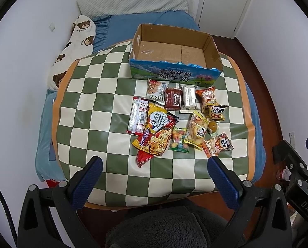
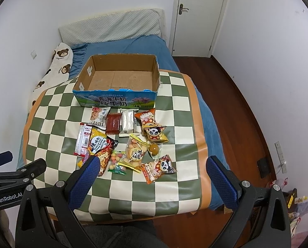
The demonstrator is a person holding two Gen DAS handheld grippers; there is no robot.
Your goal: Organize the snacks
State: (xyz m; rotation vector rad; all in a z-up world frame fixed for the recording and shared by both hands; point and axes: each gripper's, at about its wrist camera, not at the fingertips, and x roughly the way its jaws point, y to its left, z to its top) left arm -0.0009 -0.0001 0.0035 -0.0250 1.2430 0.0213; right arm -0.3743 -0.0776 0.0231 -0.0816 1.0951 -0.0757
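Note:
Several snack packets lie in a loose pile on a green-and-white checked mat: a yellow-red noodle bag, a candy bag, a biscuit bag, panda packets. Behind them stands an empty cardboard milk box. My left gripper hovers open just in front of the pile, holding nothing. My right gripper is open too, its left finger overlapping the noodle bag in view.
The mat covers a low table standing by a blue bed with a bear-print pillow. White walls close in on the left, a door and wooden floor on the right. A fuzzy grey garment is below.

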